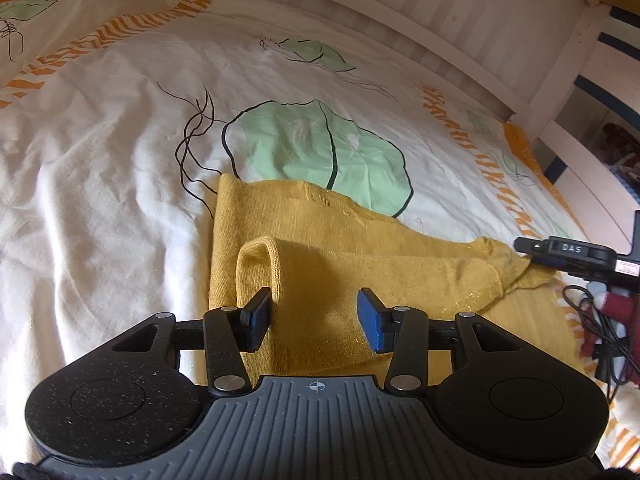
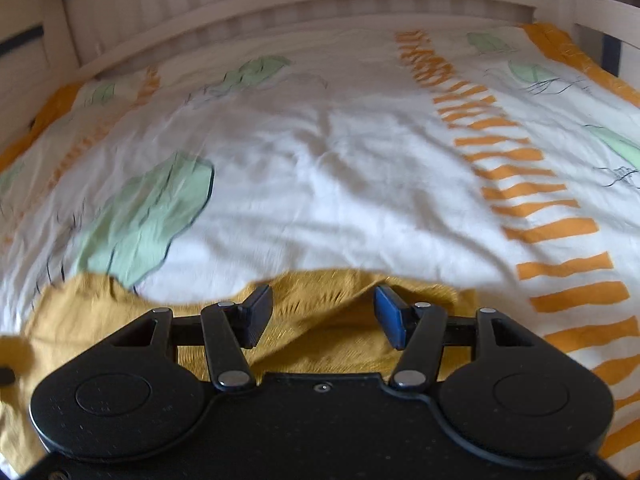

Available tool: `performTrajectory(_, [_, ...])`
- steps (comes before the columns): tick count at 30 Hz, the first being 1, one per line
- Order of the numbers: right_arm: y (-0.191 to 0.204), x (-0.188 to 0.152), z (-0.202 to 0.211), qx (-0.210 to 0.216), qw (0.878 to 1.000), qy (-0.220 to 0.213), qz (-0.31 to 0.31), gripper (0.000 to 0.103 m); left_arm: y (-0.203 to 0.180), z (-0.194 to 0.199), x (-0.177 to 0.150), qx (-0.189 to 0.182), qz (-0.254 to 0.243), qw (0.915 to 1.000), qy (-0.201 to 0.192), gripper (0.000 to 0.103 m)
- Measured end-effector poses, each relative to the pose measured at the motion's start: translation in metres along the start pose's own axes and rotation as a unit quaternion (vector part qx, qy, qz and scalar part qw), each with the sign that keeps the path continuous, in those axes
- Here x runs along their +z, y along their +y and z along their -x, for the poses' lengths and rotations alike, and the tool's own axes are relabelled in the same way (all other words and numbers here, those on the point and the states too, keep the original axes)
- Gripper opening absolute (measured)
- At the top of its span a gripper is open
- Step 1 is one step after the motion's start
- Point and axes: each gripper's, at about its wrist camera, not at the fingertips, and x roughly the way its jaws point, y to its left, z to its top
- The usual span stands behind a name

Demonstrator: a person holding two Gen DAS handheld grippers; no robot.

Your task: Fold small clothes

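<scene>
A mustard-yellow knitted garment lies flat on the bed's duvet, with one part folded over itself into a raised loop. In the left wrist view my left gripper hovers over the near part of that fold, open, its blue pads apart and the left one beside the loop. My right gripper shows from the side at the garment's right corner. In the blurred right wrist view the right gripper is open just above the garment's far edge, and I cannot see cloth pinched between its pads.
The white duvet has green leaf prints and orange stripes. A white wooden bed rail runs along the far side. Black cables and something dark red hang at the right edge, by a shelf.
</scene>
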Motion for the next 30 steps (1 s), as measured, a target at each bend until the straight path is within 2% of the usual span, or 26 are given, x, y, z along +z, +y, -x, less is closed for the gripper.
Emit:
performTrajectory(6, [-0.003,-0.006,0.042,0.008,0.999,-0.03,0.025,0.065,-0.003,0.0,-0.001,-0.008,-0.004,1.0,-0.002,0.044])
performTrajectory(16, [-0.005,-0.051,0.085,0.037,0.998,-0.019,0.051,0.072,-0.003,-0.007,-0.004,-0.028,0.005,0.9996,0.009,0.045])
performTrajectory(21, [-0.008,-0.055,0.08,0.052,0.998,-0.012,0.038,0.072,0.01,-0.018,0.009,-0.057,0.073,0.9955,0.019,0.045])
performTrajectory(27, [-0.009,-0.063,0.079,0.054,0.998,-0.005,0.04,0.072,0.028,-0.04,0.04,-0.081,0.172,0.9818,0.001,0.045])
performTrajectory(30, [-0.01,-0.062,0.079,0.056,0.998,-0.005,0.037,0.072,0.036,-0.046,0.054,-0.077,0.211,0.9742,-0.016,0.045])
